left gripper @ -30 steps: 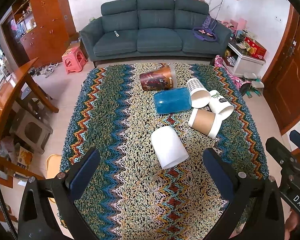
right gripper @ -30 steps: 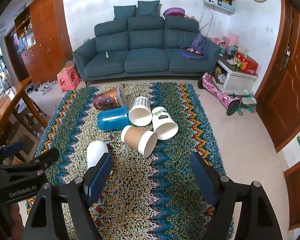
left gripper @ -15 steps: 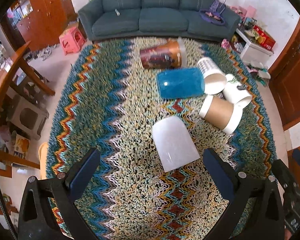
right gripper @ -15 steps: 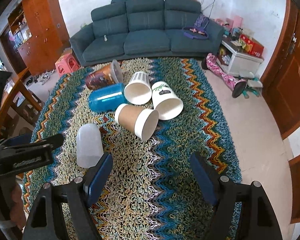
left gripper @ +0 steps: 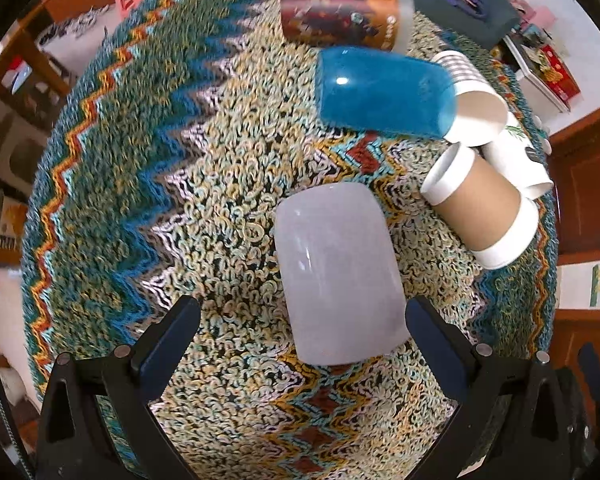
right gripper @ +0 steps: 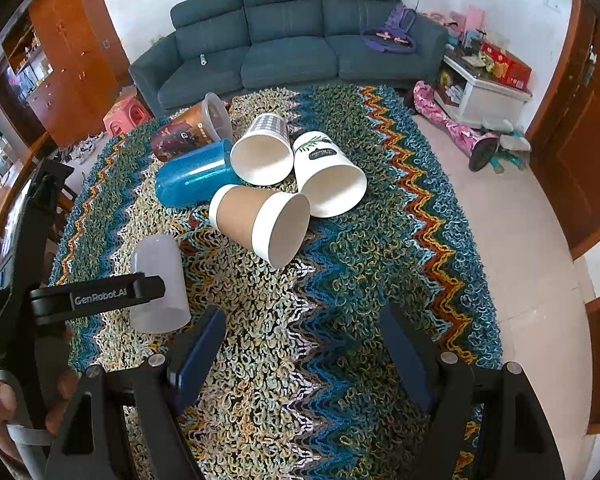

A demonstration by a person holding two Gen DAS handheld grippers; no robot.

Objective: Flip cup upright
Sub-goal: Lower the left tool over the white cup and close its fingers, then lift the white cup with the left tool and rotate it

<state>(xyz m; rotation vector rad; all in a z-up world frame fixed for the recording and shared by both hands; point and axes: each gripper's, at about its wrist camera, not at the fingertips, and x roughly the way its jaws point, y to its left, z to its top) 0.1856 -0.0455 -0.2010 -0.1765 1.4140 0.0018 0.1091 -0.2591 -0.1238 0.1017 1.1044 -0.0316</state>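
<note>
The left gripper (left gripper: 302, 332) is hovering low over the zigzag rug (left gripper: 228, 408), its jaws spread wide, and the frosted white plastic cup (left gripper: 338, 272) is lying on its side between them, its open mouth nearest the jaws and its rounded base pointing away; neither finger is touching it, though the right-hand finger is sitting just beside its rim. The right gripper (right gripper: 302, 344) is also standing with its jaws spread, nothing between them but rug, the white cup lying off to the left of its jaws behind the left gripper's arm. Beyond the white cup, a brown-sleeved paper cup (left gripper: 484, 216) is lying on its side up and to the right. Farther ahead, a blue tumbler (left gripper: 384, 92) is resting on its side, touching a grey-checked paper cup (right gripper: 266, 148) and a leaf-printed paper cup (right gripper: 326, 172). Farthest away, a printed cup with a clear lid (left gripper: 344, 18) is lying before the dark teal sofa (right gripper: 288, 48).
</note>
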